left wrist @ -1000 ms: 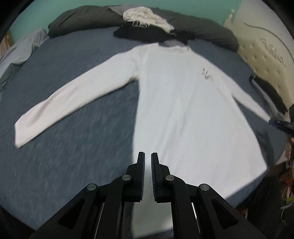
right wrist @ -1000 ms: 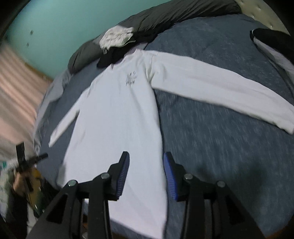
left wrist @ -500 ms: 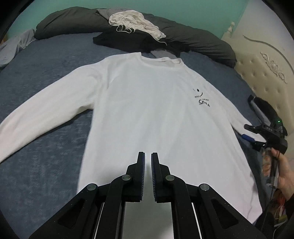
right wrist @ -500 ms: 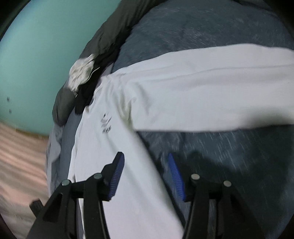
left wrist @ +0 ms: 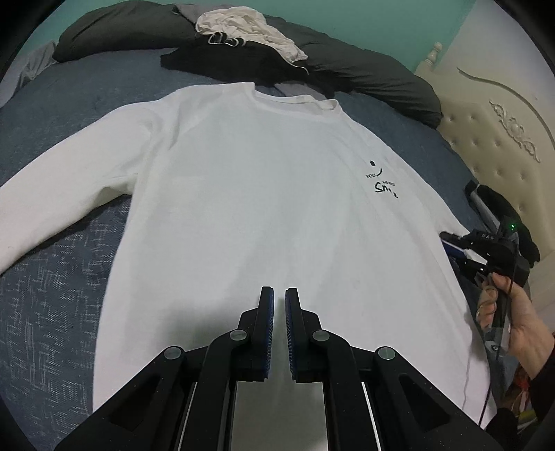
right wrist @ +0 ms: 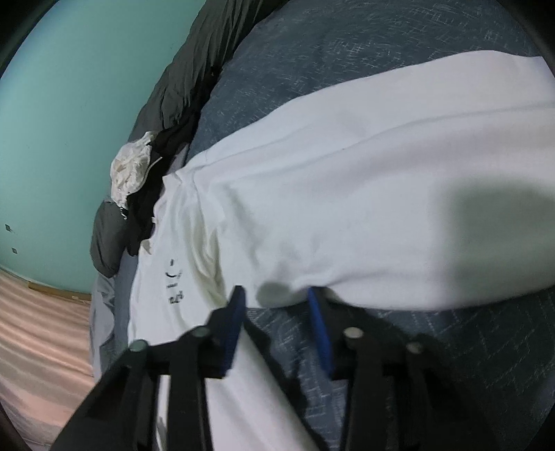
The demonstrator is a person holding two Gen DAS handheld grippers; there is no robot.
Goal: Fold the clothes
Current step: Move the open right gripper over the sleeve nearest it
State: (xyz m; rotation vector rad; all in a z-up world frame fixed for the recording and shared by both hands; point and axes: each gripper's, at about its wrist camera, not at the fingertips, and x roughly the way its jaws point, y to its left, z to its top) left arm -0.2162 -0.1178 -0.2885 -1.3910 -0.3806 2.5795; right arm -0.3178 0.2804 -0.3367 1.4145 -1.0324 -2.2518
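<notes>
A white long-sleeved shirt with a small black print on the chest lies spread flat on the blue bed. My left gripper hovers over the shirt's lower body, shut, with nothing between its fingers. In the right wrist view my right gripper sits at the lower edge of the shirt's sleeve, close to the armpit. Its jaws are closing but still stand apart, with the sleeve's edge at the tips between them. The left wrist view shows the right gripper beside the shirt, held by a hand.
A dark duvet runs along the far side of the bed, with a crumpled pale garment and a black garment on it. A cream tufted headboard stands at the right. Wooden floor lies past the bed's edge.
Both grippers have come down closer to the shirt. The left now sits over the shirt's body. The right has rolled and reached the sleeve by the armpit.
</notes>
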